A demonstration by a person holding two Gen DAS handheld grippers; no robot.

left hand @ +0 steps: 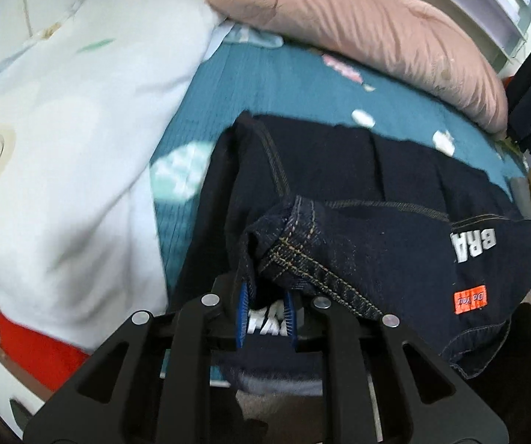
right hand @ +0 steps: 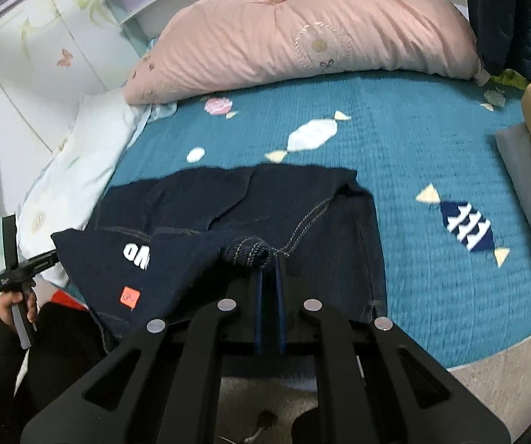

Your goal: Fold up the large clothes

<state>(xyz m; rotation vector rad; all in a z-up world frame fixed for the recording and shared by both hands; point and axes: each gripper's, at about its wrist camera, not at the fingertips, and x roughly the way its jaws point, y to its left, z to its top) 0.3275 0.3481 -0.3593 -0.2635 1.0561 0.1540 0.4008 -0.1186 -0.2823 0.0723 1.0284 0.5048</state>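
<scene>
My left gripper (left hand: 267, 309) is clamped on one hem corner of the dark denim garment (left hand: 395, 259); my right gripper (right hand: 269, 273) pinches the other corner, jaws together on the cloth. Held by both corners, the near edge hangs taut over the garment's far half, which lies flat on the teal bedspread (right hand: 413, 140), probably so the fold lands square.

dark denim garment (right hand: 250, 218) with white lettering and orange patch, partly folded on the teal bedspread (right hand: 413, 170).
</scene>
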